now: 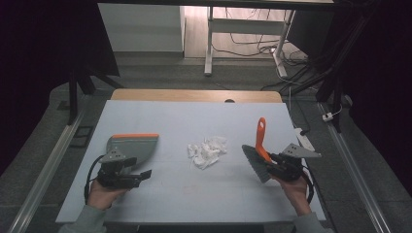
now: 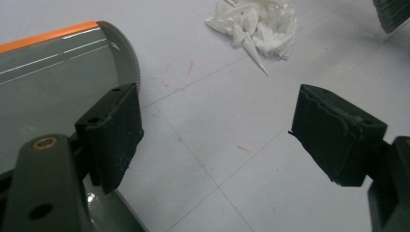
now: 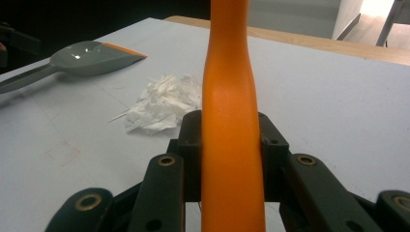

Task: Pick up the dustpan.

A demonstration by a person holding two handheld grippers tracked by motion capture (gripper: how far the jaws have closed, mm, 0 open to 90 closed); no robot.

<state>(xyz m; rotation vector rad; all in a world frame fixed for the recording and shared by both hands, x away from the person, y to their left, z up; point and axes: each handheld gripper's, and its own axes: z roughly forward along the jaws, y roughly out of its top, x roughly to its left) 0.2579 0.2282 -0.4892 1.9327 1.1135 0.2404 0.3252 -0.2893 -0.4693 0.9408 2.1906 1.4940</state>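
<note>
Right gripper sits at abt 4 o'clock on the table, jaws closed tight on the orange handle of the brush; in the right gripper view the handle runs straight up btwn the two pads, touching both, no gap either side. In the high view the handle rises twd 12 o'clock from the grip, while the grey bristle head hangs just beside the jaws at their 9 o'clock, angled down twd the table; can't tell if the bristles touch the surface. Left gripper is at abt 8 o'clock on the table, jaws spread wide w/ nothing btwn them: the left gripper view shows bare table btwn the two black pads. Grey dustpan w/ orange lip lies flat just at 12 o'clock of the left gripper; in the left gripper view its curved rim sits right behind the left-hand pad, close, but contact can't be told. Crumpled white paper lies near table centre, btwn dustpan and brush, apart from both: at abt 3 o'clock of the pan, 9 o'clock of the bristles. In the left gripper view the paper is at 12 to 1 o'clock, well ahead of the open jaws.
</note>
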